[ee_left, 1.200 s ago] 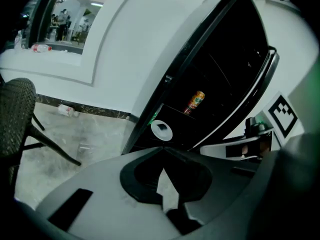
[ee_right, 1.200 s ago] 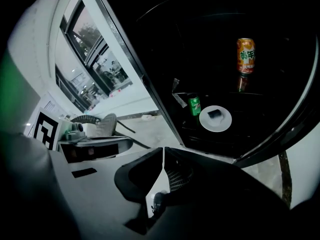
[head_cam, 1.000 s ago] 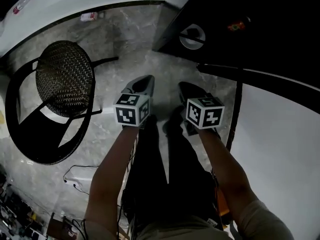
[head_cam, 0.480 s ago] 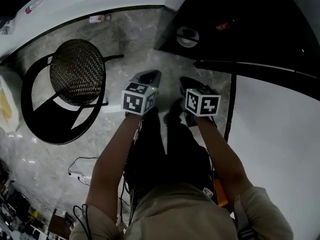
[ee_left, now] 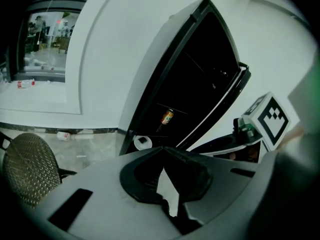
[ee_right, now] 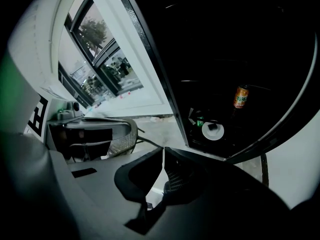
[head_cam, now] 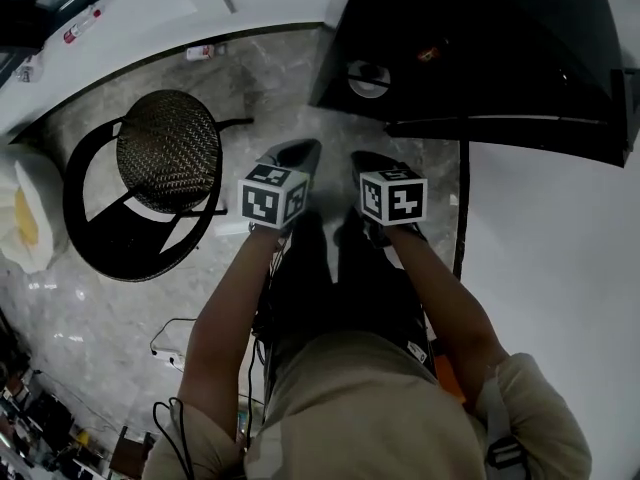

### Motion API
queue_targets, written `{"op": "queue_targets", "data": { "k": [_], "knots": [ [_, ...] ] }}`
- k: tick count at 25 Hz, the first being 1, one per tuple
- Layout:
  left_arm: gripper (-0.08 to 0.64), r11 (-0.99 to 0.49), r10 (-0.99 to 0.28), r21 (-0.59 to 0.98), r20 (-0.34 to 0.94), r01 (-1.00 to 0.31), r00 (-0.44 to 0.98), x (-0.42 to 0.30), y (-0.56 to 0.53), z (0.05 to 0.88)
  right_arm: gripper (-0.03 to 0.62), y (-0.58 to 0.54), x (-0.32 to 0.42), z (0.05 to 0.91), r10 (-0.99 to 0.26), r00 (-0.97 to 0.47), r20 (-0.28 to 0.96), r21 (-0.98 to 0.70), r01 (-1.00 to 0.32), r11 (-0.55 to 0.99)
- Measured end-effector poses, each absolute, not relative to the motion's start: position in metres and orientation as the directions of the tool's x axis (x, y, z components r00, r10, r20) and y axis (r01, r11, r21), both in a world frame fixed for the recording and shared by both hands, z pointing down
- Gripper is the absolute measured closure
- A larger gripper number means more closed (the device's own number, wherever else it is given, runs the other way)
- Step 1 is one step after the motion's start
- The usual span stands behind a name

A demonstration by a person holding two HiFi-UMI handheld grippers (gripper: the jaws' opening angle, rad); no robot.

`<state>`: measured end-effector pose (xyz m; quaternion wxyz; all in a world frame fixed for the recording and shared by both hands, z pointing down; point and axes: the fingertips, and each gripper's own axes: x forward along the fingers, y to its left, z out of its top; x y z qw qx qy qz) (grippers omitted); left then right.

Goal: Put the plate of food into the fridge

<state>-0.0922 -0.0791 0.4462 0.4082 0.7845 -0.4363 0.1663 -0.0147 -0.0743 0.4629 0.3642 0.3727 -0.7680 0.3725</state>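
From where the person [head_cam: 340, 398] stands, the open fridge [head_cam: 470, 48] gapes at one o'clock, its dark mouth free to reach into. Bare marble floor [head_cam: 270, 78] runs to twelve. A white panel [head_cam: 550, 248] walls off three o'clock. The mesh chair [head_cam: 168, 153] crowds ten, and loose cables [head_cam: 165, 343] trail at eight.

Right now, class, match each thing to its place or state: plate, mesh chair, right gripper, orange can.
Things: 1 plate; 2 mesh chair; 3 right gripper; 4 orange can.
Places and states: A shut, holding nothing; B in the fridge, higher than the plate; C on the floor; D low in the fridge.
Pairs: 1-D, 2-C, 3-A, 4-B.
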Motion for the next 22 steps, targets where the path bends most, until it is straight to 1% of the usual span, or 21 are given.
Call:
{"op": "queue_targets", "data": {
  "k": [7, 14, 22],
  "knots": [
    [0.549, -0.341, -0.564, 0.508, 0.563, -0.791, 0.605, -0.09, -0.075, 0.407, 0.564, -0.063, -0.03, 0.438, -0.285, -0.46, 0.841, -0.244, -0.792, 0.559],
    [0.549, -0.353, -0.551, 0.502, 0.571, -0.79, 0.609, -0.1, -0.064, 0.393, 0.565, -0.057, -0.048, 0.421, -0.295, -0.475, 0.829, -0.245, -0.782, 0.573],
    [0.549, -0.334, -0.562, 0.496, 0.577, -0.801, 0.592, -0.108, -0.065, 0.377, 0.565, -0.058, -0.046, 0.402, -0.336, -0.48, 0.81, -0.246, -0.8, 0.547]
  ]
}}
